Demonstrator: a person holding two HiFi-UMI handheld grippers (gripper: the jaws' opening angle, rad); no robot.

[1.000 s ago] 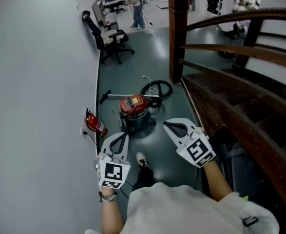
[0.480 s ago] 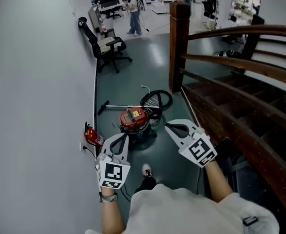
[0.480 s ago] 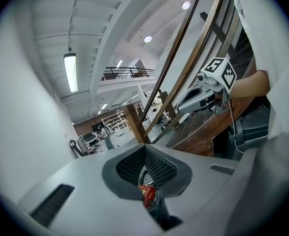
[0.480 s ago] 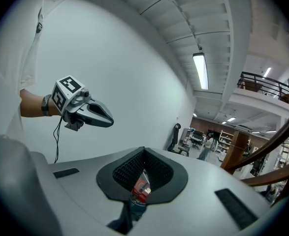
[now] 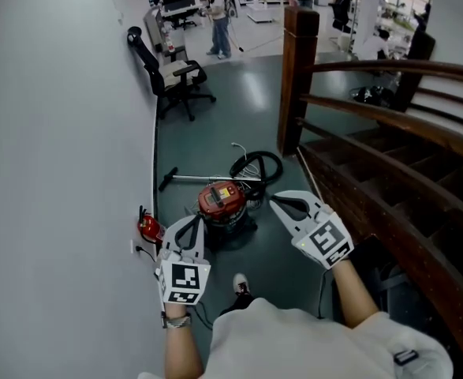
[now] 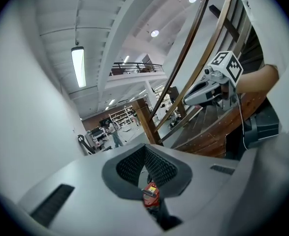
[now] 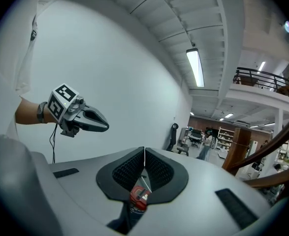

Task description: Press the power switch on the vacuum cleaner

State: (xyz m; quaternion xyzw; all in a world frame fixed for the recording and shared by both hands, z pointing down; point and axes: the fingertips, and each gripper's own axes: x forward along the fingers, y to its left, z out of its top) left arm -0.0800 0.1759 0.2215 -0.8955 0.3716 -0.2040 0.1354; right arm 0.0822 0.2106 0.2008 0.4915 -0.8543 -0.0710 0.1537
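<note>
While the vacuum cleaner [image 5: 219, 202] sits on the floor [image 5: 247, 93] well ahead, its switch looks untouched. Left claw [image 5: 192, 223] and right claw [image 5: 277, 204] hang closed and empty in the air; the approach and the press are both left to do.

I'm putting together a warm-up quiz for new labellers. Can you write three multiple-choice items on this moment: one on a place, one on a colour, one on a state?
1. Where does the vacuum cleaner stand?
A. on the floor
B. on the stair steps
C. on the chair seat

2. What colour is its top?
A. blue
B. red
C. yellow

3. How do the jaws of the left gripper and the right gripper stand?
A. wide apart
B. shut on the hose
C. together, holding nothing

Answers:
1 A: the head view shows it on the dark floor ahead of both grippers.
2 B: its top is plainly red.
3 C: each gripper view shows the jaws touching with nothing gripped.
</note>
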